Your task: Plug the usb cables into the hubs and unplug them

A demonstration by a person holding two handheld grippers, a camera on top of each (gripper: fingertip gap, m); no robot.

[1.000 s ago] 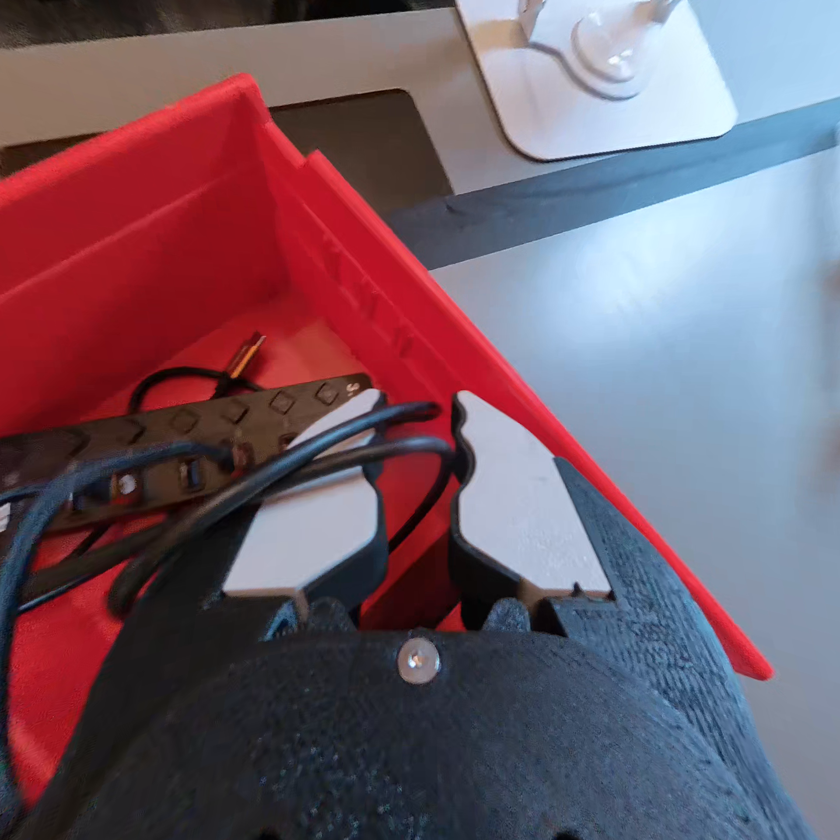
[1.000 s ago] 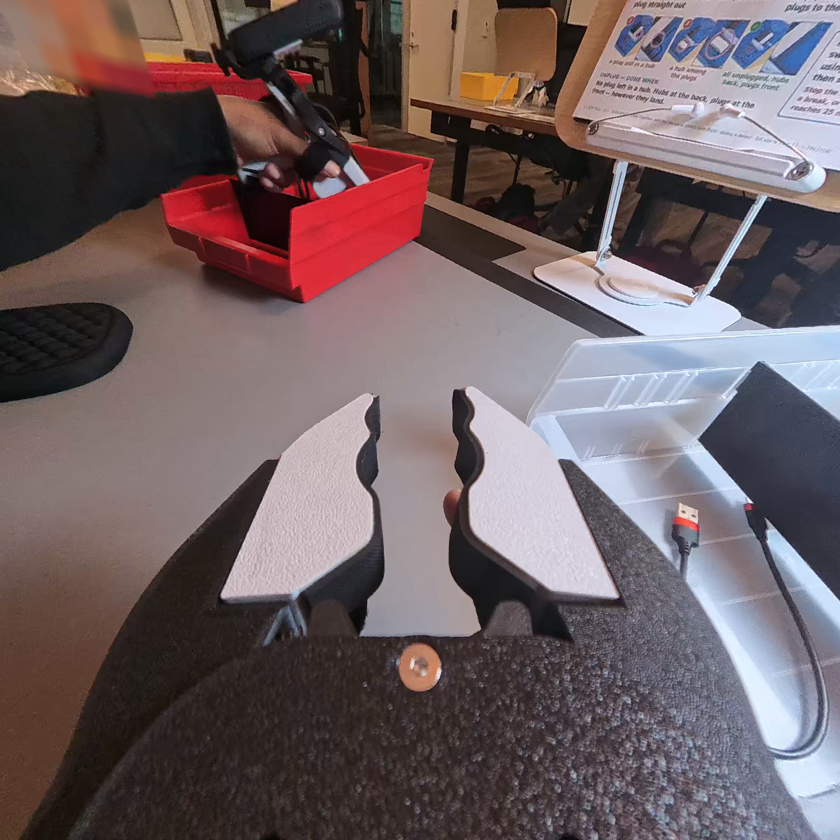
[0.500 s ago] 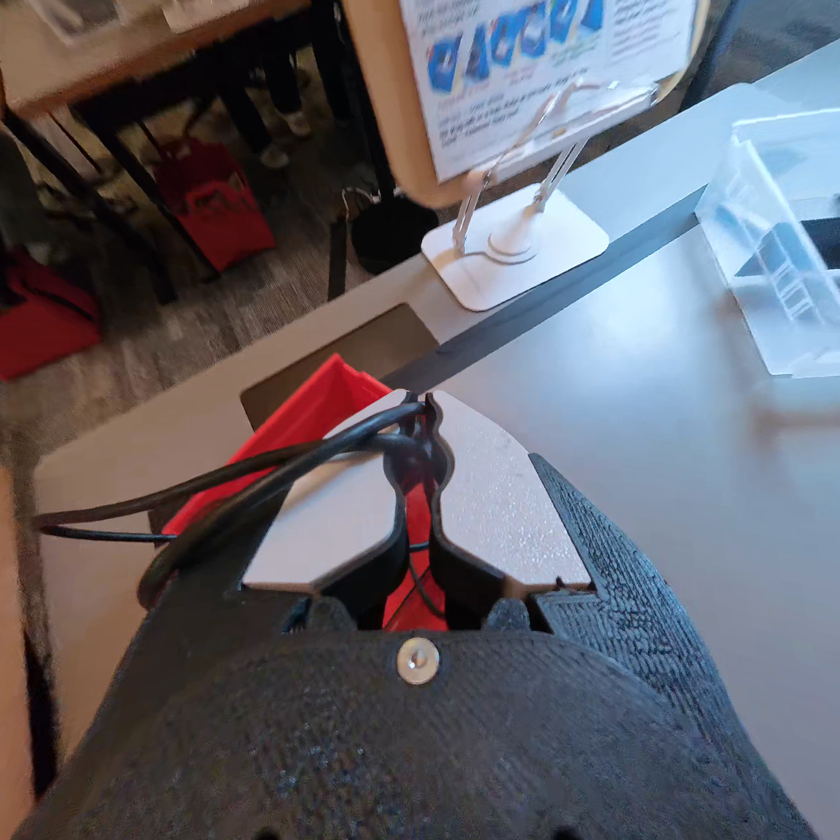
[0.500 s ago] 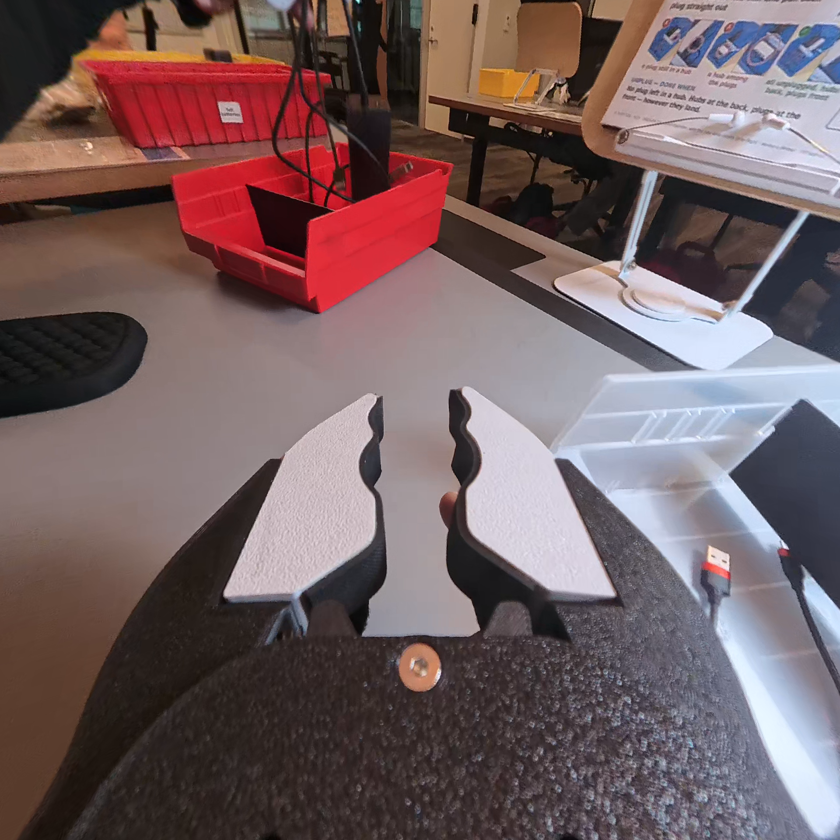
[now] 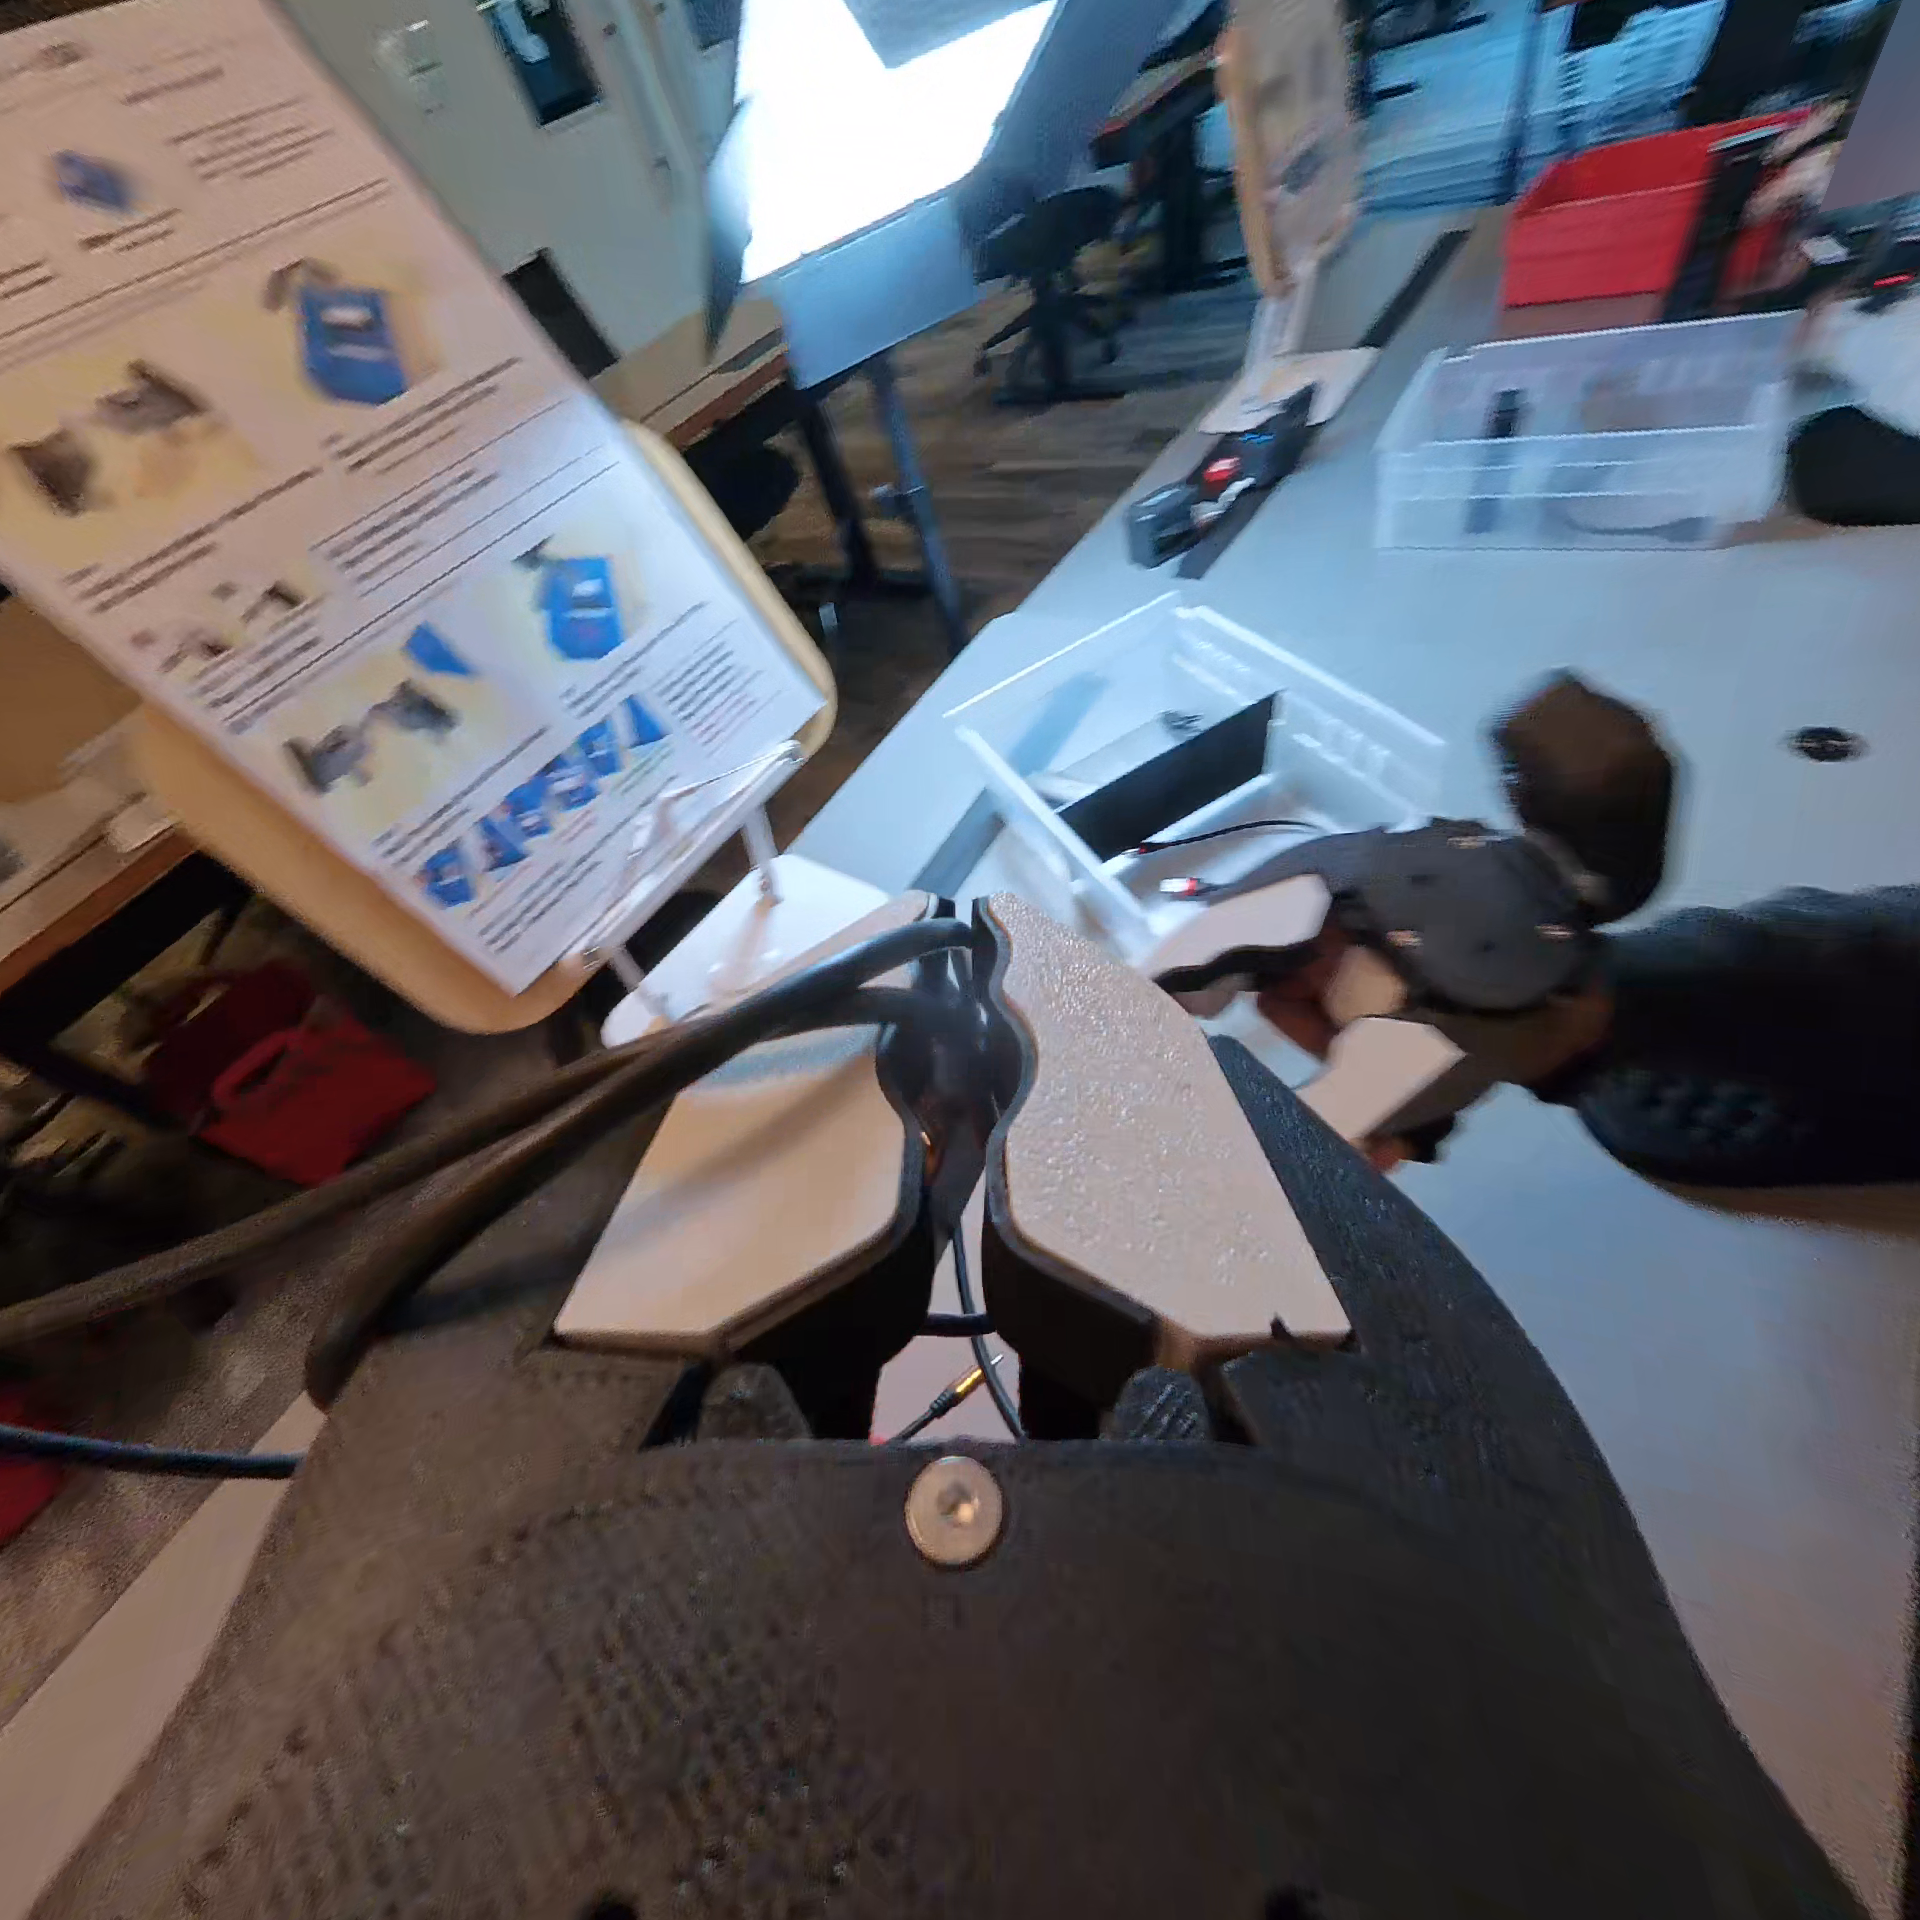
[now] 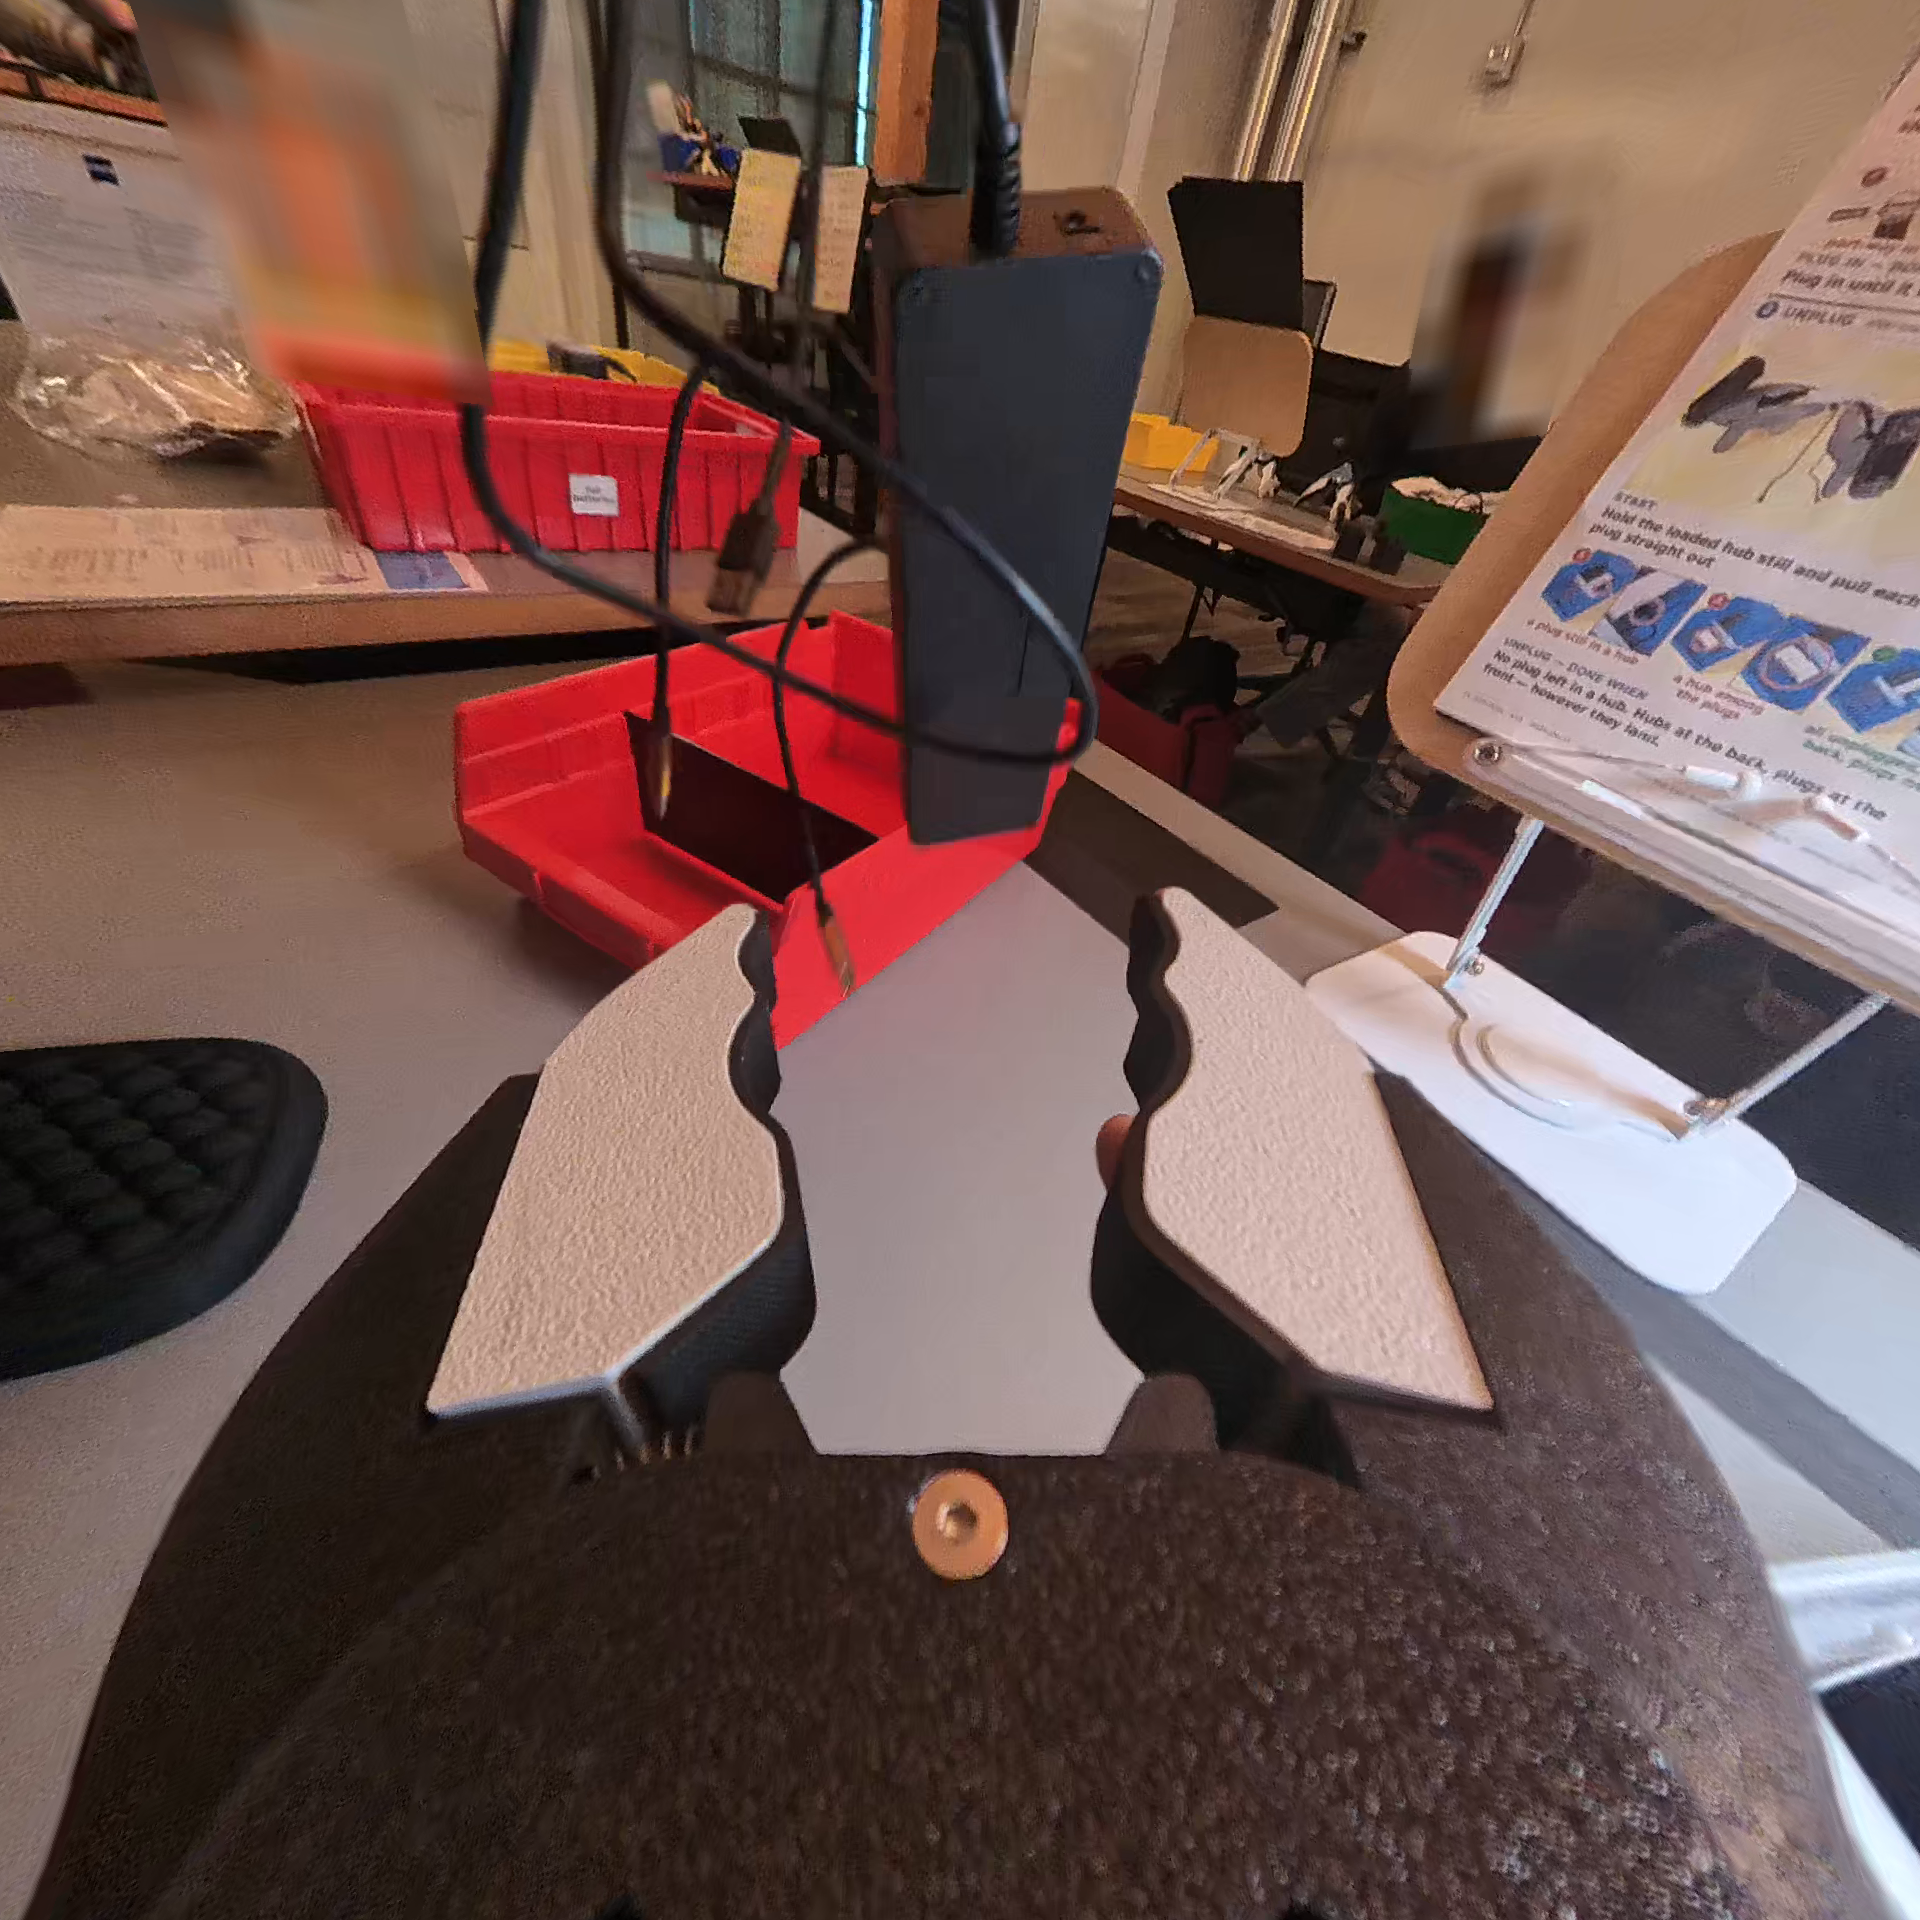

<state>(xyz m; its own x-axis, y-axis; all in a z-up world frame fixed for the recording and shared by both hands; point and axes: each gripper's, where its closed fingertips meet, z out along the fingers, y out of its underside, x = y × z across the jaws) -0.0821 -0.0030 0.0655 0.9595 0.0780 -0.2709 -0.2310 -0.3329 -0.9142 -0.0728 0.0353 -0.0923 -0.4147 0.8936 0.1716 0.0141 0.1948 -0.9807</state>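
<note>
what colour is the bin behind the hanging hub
Red. The bin shows best in the right wrist view, on the table behind the dangling black hub.

A pale grey tabletop (image 6: pixel 260 883) stood in front; behind ran a brown wooden bench (image 6: pixel 208 613), cream walls (image 6: pixel 1351 156) and patterned dark carpet (image 5: pixel 987 457).

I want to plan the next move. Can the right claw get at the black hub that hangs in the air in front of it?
Probably yes. The right claw is open and empty, and the hub hangs ahead above the red bin. Only thin loose cables dangle between.
</note>
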